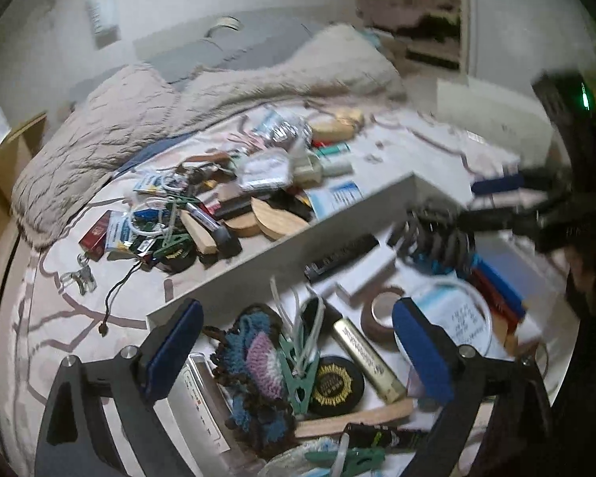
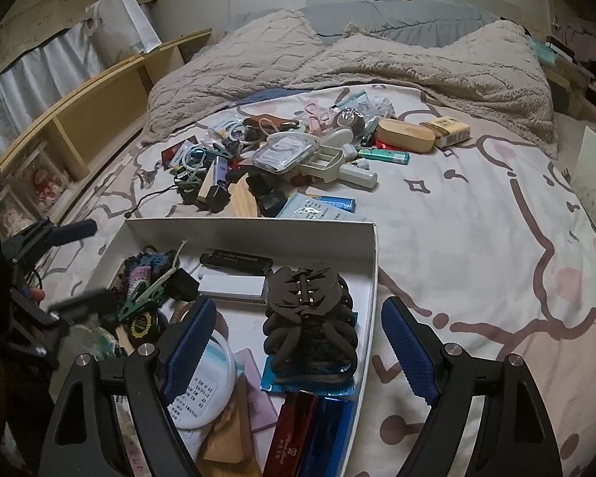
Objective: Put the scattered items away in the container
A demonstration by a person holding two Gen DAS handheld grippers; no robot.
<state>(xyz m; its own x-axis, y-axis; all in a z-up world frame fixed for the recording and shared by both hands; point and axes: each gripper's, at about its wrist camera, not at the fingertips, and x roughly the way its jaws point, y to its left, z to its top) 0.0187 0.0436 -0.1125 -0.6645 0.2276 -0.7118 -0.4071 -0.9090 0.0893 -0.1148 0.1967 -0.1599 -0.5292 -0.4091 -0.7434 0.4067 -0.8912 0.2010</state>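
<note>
On patterned bedsheet (image 2: 476, 214): white box (image 2: 258, 230), clutter; both tongs (image 1: 294, 349) (image 2: 298, 342) spread, empty.

White box (image 2: 290, 234) — dark brown hair claw (image 2: 308, 310), blue pads.

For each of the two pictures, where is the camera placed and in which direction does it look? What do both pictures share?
Left wrist view: sits on the left claw, looks down into the white box and past it to the pile on the bed; its open fingers show, and the right claw at right.
Right wrist view: sits on the right claw, looks down over the box's right side and along the bed; its open fingers show, the left claw at left.
Shared: box, black hair clip, pile.
</note>
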